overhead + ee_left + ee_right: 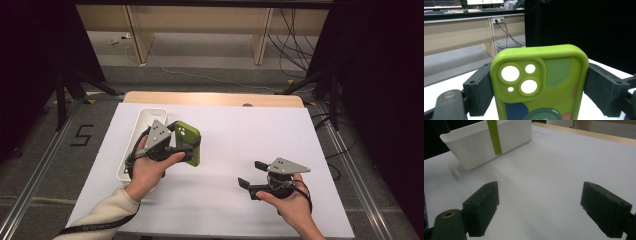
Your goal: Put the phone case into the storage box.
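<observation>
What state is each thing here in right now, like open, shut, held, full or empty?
Left tongs: shut on the green phone case, one jaw on each long edge.
Green phone case: held up off the table, camera cutouts showing, no phone in it.
Right tongs: open, holding nothing, above the white sheet.
White tray: resting on the table; its contents can't be told.

The high view looks forward and down over the surface (260, 135); both close gripper views share the green phone case (539, 85).
</observation>
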Motion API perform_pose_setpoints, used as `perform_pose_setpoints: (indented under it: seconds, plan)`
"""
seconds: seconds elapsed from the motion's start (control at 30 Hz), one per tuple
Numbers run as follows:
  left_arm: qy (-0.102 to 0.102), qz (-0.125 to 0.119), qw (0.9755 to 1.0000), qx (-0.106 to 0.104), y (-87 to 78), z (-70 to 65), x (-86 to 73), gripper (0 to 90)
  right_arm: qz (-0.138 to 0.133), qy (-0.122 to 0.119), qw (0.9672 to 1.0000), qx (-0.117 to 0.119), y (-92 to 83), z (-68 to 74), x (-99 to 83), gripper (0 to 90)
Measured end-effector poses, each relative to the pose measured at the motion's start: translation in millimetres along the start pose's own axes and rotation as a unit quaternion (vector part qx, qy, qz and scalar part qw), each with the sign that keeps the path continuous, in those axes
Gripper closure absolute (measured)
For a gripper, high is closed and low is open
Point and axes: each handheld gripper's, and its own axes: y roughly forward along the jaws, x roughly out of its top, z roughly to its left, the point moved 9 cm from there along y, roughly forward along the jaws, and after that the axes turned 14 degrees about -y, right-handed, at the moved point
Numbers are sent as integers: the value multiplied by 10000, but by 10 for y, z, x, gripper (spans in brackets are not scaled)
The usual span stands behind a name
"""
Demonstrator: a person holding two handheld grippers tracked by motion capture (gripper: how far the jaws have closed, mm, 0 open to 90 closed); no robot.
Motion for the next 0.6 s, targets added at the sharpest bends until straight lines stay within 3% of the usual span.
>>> perform_pose_setpoints:
  seconds: [0.6]
  plan:
    - [-12,-102,9998,158,-66,136,75,163,-72,-3,9997,-235,-152,-103,-78,160]
